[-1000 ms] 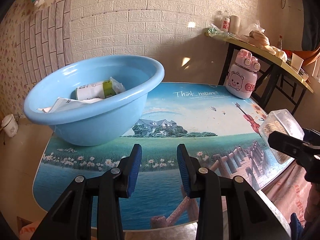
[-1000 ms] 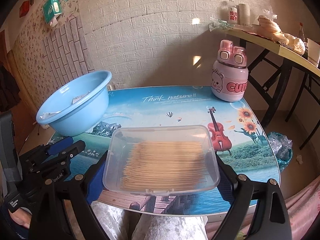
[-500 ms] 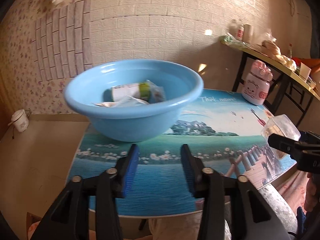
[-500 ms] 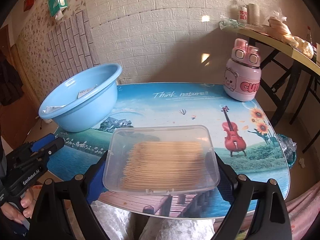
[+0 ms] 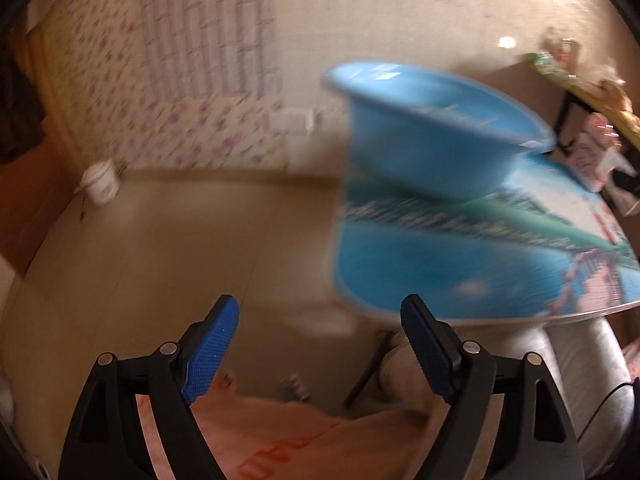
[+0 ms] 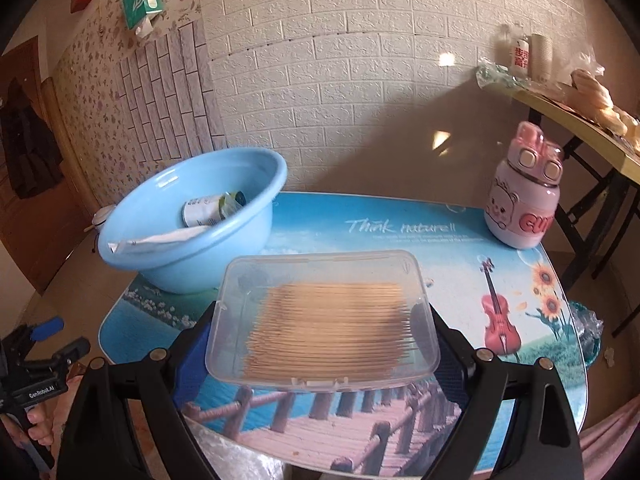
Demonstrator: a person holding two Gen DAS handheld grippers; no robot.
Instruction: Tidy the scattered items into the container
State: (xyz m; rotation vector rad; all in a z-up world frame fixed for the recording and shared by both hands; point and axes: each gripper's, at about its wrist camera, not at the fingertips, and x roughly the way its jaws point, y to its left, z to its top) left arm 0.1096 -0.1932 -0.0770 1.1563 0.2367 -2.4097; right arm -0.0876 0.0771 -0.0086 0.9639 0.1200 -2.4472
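My right gripper (image 6: 320, 352) is shut on a clear plastic box of toothpicks (image 6: 324, 316), held flat above the table's near edge. The light blue basin (image 6: 192, 224) stands at the table's far left and holds a small can (image 6: 208, 208) and a white packet (image 6: 160, 238). In the blurred left wrist view the basin (image 5: 432, 140) is up and to the right. My left gripper (image 5: 320, 336) hangs off the table's left side over the floor; its jaws are opening with nothing between them. The left gripper (image 6: 44, 344) also shows at the lower left of the right wrist view.
A pink bear-print bottle (image 6: 524, 204) stands at the far right of the picture-printed table (image 6: 400, 236). A side table (image 6: 580, 120) with bags and bottles is on the right. A small white pot (image 5: 100, 184) sits on the floor by the flowered wall.
My left gripper has swung left off the table and opened wide. The right gripper has carried the toothpick box a little toward the basin, and the can inside has come into view.
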